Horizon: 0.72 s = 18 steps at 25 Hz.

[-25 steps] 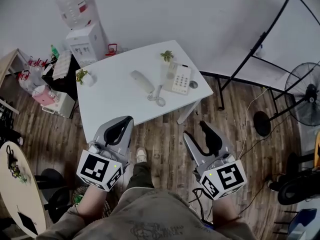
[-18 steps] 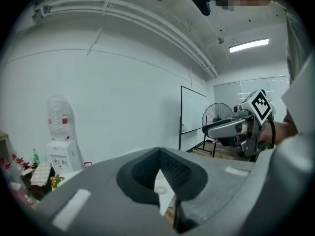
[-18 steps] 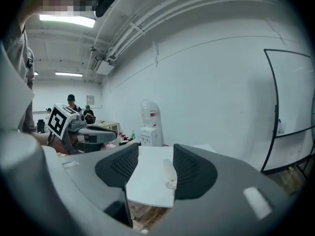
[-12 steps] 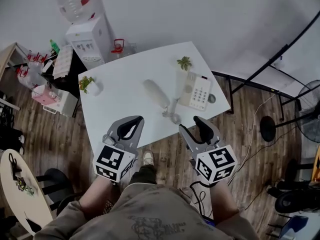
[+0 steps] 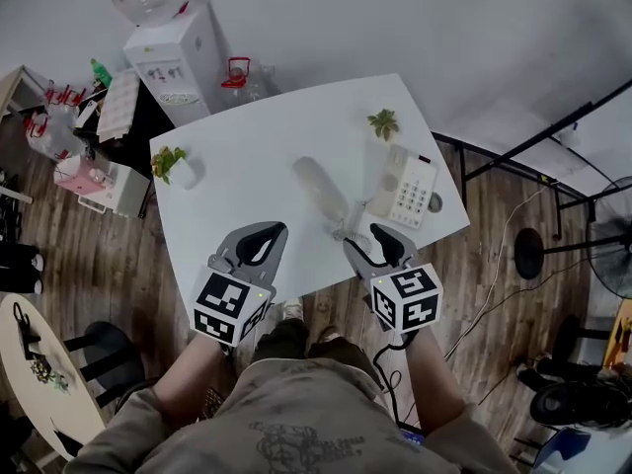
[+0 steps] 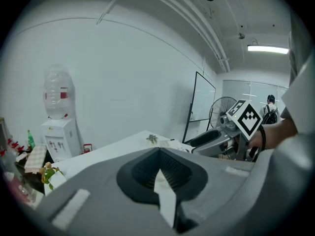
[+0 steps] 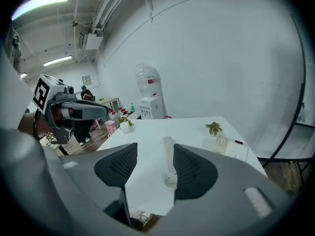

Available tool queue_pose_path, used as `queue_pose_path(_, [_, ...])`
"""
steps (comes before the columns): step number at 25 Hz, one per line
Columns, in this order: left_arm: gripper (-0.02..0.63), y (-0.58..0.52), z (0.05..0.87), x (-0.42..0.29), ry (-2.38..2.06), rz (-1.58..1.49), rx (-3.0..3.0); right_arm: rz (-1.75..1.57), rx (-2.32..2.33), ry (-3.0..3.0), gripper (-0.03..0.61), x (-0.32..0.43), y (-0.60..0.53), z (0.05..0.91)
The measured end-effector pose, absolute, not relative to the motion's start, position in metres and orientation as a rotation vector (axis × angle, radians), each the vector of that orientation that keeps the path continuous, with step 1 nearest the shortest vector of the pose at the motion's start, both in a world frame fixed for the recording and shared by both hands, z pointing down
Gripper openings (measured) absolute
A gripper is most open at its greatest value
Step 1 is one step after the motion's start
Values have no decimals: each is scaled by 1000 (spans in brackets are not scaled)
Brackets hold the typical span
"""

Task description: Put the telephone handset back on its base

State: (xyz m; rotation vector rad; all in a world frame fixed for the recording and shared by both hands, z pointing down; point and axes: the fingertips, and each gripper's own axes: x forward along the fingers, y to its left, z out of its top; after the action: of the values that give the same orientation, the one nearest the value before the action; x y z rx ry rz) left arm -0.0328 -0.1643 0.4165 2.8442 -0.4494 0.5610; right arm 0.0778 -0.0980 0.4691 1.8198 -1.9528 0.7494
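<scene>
The pale telephone handset (image 5: 319, 188) lies off its base on the white table (image 5: 232, 200), and shows between my right jaws (image 7: 168, 149). Its coiled cord (image 5: 347, 228) runs to the keypad base (image 5: 411, 191), which stands at the table's right end (image 7: 231, 149). My right gripper (image 5: 367, 237) hangs over the near table edge, just short of the cord, open and empty (image 7: 155, 150). My left gripper (image 5: 274, 230) is over the near edge to the left, shut on nothing (image 6: 158, 151). The right gripper's marker cube (image 6: 244, 118) appears in the left gripper view.
A small green plant (image 5: 383, 122) sits behind the base, and a potted plant (image 5: 170, 162) at the table's left end. A water dispenser (image 5: 176, 55) and cluttered shelves stand beyond the table. A black metal frame (image 5: 533, 141) and a fan (image 5: 617, 265) are at right.
The person has stepped up to the table. Both grippers moved forward from over the floor to the near table edge, and the right one now points at the handset and cord.
</scene>
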Motion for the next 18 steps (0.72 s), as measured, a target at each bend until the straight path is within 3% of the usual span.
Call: queue_pose_path(18, [0,-207,487,-5,-623,725,2643,877,1523,-1939,259,110,-170,553])
